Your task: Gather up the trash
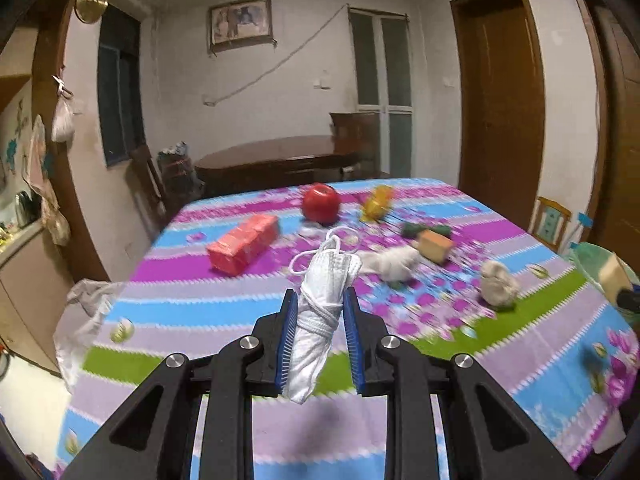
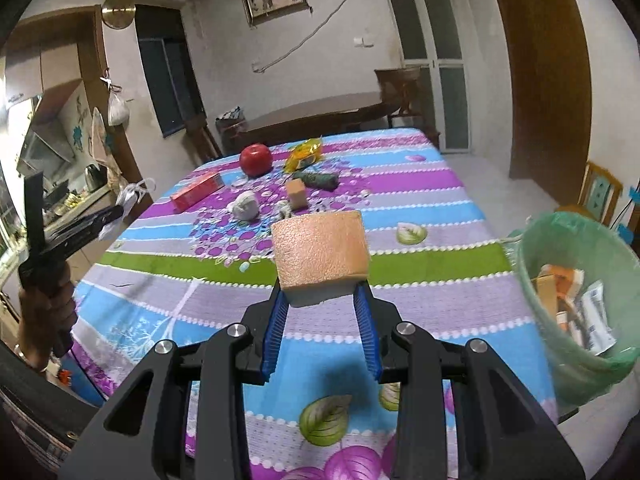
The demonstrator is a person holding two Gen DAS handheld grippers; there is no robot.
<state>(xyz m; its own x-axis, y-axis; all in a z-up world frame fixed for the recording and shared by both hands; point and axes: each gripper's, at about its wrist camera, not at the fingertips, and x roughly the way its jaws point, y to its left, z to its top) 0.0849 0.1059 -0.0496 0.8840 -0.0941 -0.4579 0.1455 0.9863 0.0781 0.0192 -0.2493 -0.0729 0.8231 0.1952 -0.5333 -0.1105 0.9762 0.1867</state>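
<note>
Above the striped tablecloth (image 1: 168, 308), the left gripper (image 1: 320, 304) clamps a rolled face mask (image 1: 320, 312); the right gripper (image 2: 320, 292) clamps a sponge (image 2: 320, 248), left of the bin (image 2: 536, 280).

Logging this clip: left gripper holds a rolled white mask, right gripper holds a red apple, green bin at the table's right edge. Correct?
One error. The right gripper holds an orange sponge, not the apple, which sits on the table, as the right wrist view shows. The left gripper does hold the mask; the bin is there.
</note>
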